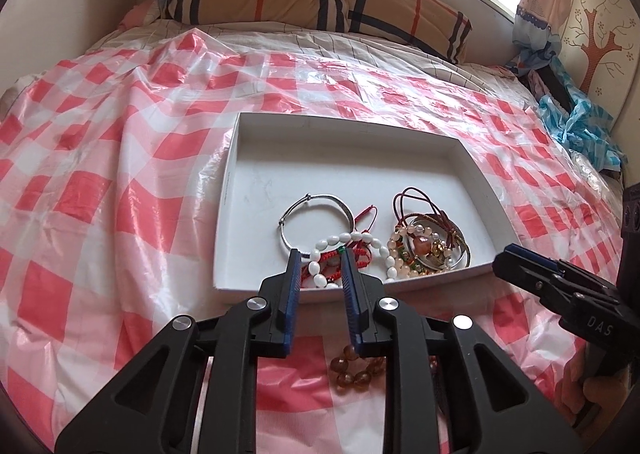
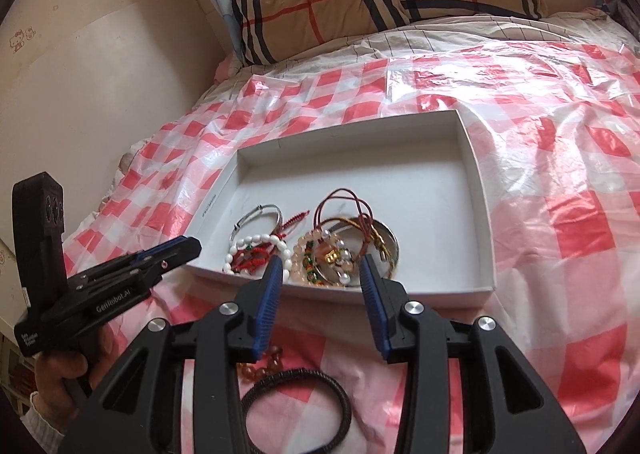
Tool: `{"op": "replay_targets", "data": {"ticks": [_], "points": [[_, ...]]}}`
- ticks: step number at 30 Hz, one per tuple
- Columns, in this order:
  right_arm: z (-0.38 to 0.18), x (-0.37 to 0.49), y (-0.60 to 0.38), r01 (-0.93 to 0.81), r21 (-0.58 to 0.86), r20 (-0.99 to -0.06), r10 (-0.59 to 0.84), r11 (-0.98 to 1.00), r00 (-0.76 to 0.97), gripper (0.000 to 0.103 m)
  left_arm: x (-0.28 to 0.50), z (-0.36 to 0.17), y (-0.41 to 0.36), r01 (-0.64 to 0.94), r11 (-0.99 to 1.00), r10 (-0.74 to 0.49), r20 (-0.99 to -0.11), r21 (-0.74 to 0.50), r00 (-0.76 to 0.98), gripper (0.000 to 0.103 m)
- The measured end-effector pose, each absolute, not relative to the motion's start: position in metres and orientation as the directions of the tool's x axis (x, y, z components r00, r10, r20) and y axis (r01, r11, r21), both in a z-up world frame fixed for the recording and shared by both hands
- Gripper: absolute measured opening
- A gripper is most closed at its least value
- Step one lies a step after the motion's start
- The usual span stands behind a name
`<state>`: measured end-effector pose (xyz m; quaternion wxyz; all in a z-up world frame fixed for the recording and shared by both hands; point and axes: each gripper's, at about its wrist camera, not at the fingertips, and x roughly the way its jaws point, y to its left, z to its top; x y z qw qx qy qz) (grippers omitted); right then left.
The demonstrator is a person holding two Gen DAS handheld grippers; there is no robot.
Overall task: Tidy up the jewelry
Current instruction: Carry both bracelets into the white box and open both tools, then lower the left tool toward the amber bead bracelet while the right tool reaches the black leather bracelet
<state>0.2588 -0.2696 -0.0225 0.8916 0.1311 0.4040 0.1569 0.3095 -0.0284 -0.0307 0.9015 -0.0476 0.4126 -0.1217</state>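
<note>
Both tools are held over the near rim of the box (image 1: 472, 158) on the bed. The left tool (image 1: 320, 254) stands slightly apart and empty, a white bead bracelet (image 1: 352, 240) just ahead of its tips. The right tool (image 2: 320, 266) is wider apart, also empty, with the bangle pile (image 2: 348, 250) ahead of it. An amber bead bracelet (image 1: 354, 370) and a black cord ring (image 2: 298, 398) lie unboxed beneath the tools. Piled cords could be snagged and dragged out if a tool is lowered there; the slick plastic sheet (image 1: 100, 182) could let beads slide.
</note>
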Motion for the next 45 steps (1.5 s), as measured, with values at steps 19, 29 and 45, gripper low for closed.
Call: {"op": "replay_targets", "data": {"ticks": [19, 29, 45], "points": [[-0.067, 0.223, -0.256, -0.207, 0.251, -0.813, 0.322, 0.945, 0.485, 0.04, 0.278, -0.063, -0.066, 0.391, 0.92, -0.225, -0.81, 0.006, 0.542, 0.033], [-0.068, 0.217, -0.243, -0.25, 0.197, -0.831, 0.297, 0.948, 0.47, 0.043, 0.254, -0.069, -0.074, 0.541, 0.839, -0.328, -0.849, -0.059, 0.415, 0.023], [-0.073, 0.211, -0.239, -0.274, 0.199, -0.828, 0.311, 0.941, 0.466, 0.052, 0.266, -0.067, -0.091, 0.545, 0.837, -0.27, -0.837, 0.041, 0.477, 0.023]]}}
